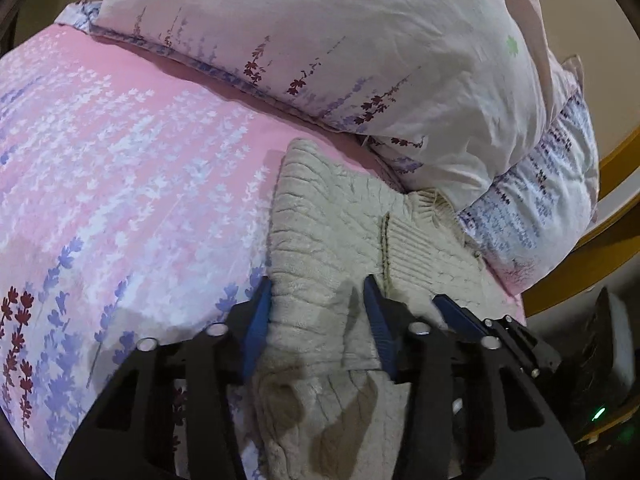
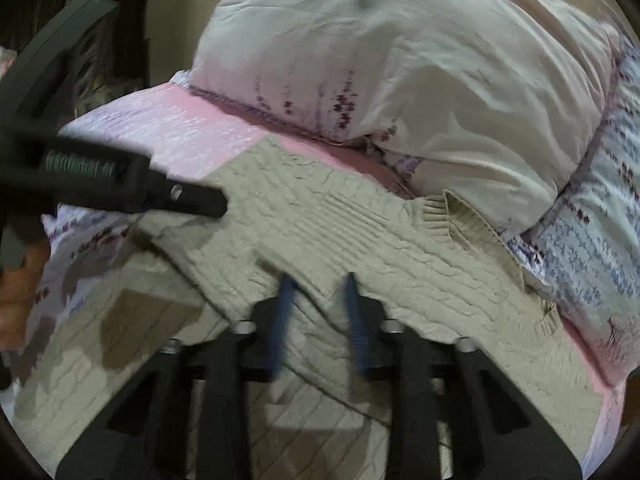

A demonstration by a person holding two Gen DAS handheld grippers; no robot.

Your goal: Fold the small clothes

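A beige cable-knit sweater (image 1: pixel 332 224) lies on the pink floral bedspread (image 1: pixel 132 168), its ribbed collar (image 1: pixel 428 204) toward the pillows. My left gripper (image 1: pixel 316 292) is open, its blue-padded fingers (image 1: pixel 258 312) spread over the sweater's left part. In the right wrist view the sweater (image 2: pixel 360 224) has one sleeve folded across its body. My right gripper (image 2: pixel 318 284) is open just above the folded knit, holding nothing. The left gripper's body (image 2: pixel 132 188) reaches in from the left. The right gripper's finger (image 1: pixel 456 312) shows beside my left one.
A large white floral pillow (image 1: pixel 340 40) and a second blue-patterned pillow (image 1: pixel 552 200) are stacked at the head of the bed, right behind the sweater. A wooden bed frame (image 1: pixel 616 184) curves along the right edge. A dark device with a green light (image 1: pixel 598 414) sits lower right.
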